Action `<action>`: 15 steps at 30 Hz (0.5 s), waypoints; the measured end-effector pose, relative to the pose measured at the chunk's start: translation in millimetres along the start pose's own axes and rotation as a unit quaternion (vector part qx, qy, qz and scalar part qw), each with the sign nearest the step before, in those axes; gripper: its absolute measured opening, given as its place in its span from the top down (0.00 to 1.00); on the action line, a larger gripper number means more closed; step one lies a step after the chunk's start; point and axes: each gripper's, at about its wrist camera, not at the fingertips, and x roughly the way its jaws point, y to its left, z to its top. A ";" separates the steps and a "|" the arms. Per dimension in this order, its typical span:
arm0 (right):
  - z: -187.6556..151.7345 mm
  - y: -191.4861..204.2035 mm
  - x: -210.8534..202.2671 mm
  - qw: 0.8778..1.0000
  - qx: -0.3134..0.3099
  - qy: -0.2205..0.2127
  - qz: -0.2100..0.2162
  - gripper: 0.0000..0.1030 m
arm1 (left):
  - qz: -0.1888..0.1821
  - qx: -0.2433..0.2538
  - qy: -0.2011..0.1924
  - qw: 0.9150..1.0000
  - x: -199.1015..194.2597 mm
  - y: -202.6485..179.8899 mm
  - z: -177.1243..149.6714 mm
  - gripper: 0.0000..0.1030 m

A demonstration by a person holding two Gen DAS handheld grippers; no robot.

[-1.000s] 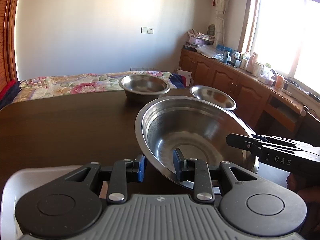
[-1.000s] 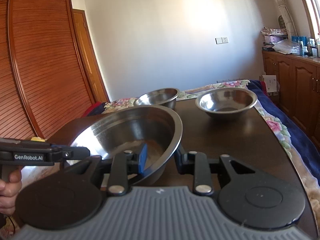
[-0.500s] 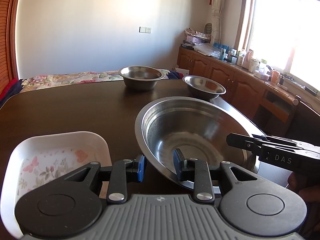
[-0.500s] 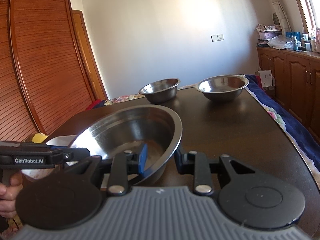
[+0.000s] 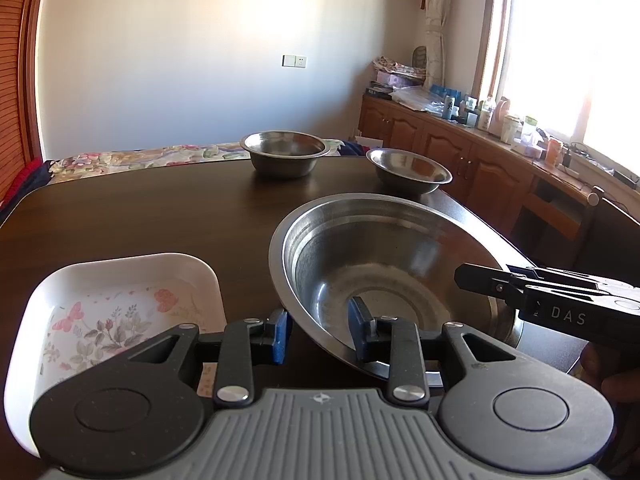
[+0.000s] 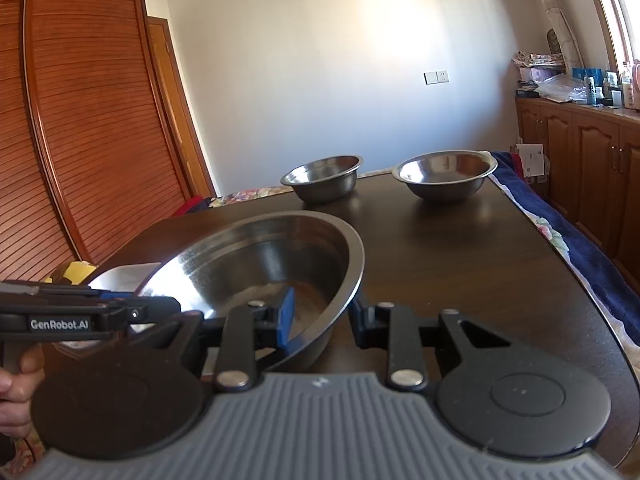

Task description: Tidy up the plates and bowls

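- The left tool [image 5: 318, 334] straddles the near rim of a large, tilted stainless-steel bowl [image 5: 384, 276].
- A white floral rectangular dish [image 5: 120, 304] sits left of it on the dark wooden tabletop [image 5: 140, 216].
- Two smaller steel bowls [image 5: 285, 153] stand far back.

A dark wooden table [image 5: 132, 216] carries two small steel bowls at its far side: one [image 5: 285, 153] toward the middle, the other [image 5: 408, 169] near the right edge. A white floral dish [image 5: 120, 304] lies on the near left part.
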 end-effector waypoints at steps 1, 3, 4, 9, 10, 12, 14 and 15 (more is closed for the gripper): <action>-0.4 0.1 -0.2 1.000 0.000 0.000 0.000 0.70 | -0.001 0.000 0.001 1.000 -0.4 0.0 -0.1 0.67; -1.1 -0.2 -0.8 1.000 -0.001 0.000 0.001 0.70 | -0.001 0.000 0.001 1.000 -0.3 -0.2 -0.1 0.67; -1.2 0.0 -0.7 1.000 -0.001 0.001 0.001 0.70 | -0.001 0.000 0.000 1.000 -0.2 -0.2 0.0 0.67; -1.2 0.9 -2.0 1.000 -0.004 0.003 0.001 0.69 | 0.000 0.000 0.001 1.000 -0.1 0.6 -0.2 0.67; -0.8 1.0 -2.1 1.000 -0.004 0.003 0.002 0.69 | -0.001 0.000 0.001 1.000 -0.3 -0.1 -0.2 0.67; -0.3 1.5 -2.4 1.000 -0.006 0.004 0.001 0.69 | 0.001 0.000 0.001 1.000 -0.2 0.0 -0.1 0.65; 0.8 1.8 -3.6 1.000 -0.010 0.002 -0.004 0.68 | 0.004 0.001 -0.002 1.000 -2.2 0.8 -2.4 0.61; 1.9 1.6 -4.4 1.000 -0.013 0.000 -0.007 0.65 | 0.008 0.004 -0.003 1.000 -2.3 0.7 -2.0 0.59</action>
